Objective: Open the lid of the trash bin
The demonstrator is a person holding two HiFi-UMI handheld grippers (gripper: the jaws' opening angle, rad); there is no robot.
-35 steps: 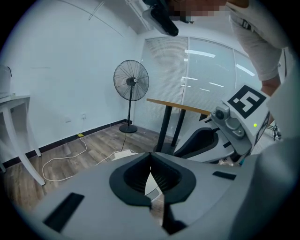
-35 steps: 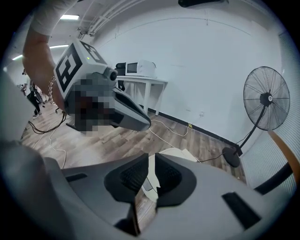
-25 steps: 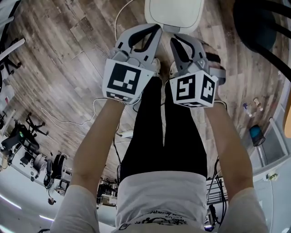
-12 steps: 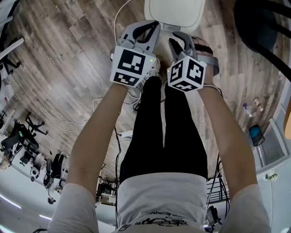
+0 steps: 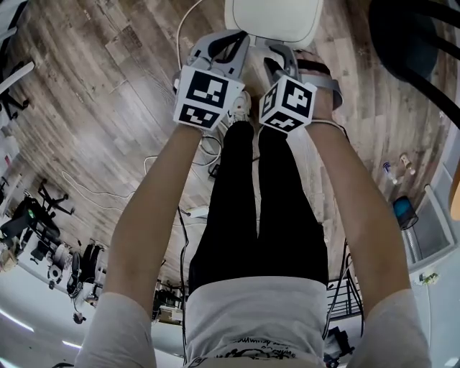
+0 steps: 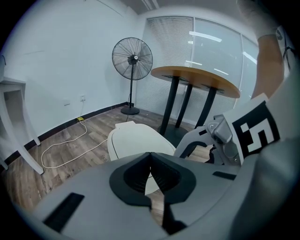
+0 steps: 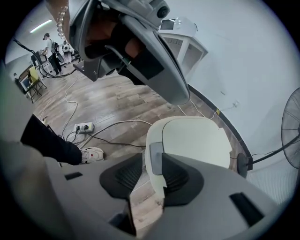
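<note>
The white trash bin (image 5: 273,18) stands on the wood floor ahead of the person's feet, its lid down. Both grippers hang just above its near edge. In the left gripper view the lid (image 6: 136,143) lies beyond my left gripper (image 6: 150,157), whose jaw tips meet with nothing held. My right gripper (image 7: 151,160) points steeply down at the bin's front edge. Its jaws are opening, and the grey push tab (image 7: 155,157) on the lid's rim (image 7: 192,138) shows in the gap, untouched by the pads. In the head view, the left gripper (image 5: 233,39) and right gripper (image 5: 277,52) sit side by side.
A pedestal fan (image 6: 132,58) and a round wooden table (image 6: 197,77) stand behind the bin. A white cable (image 6: 61,154) trails along the wall. A power strip (image 7: 80,126), more cables and a shoe (image 7: 91,153) lie near the bin. A dark chair (image 5: 410,36) is at its right.
Both grippers have sunk towards the bin, their marker cubes now smaller and higher in the head view. The right gripper has rolled, showing a different cube face.
</note>
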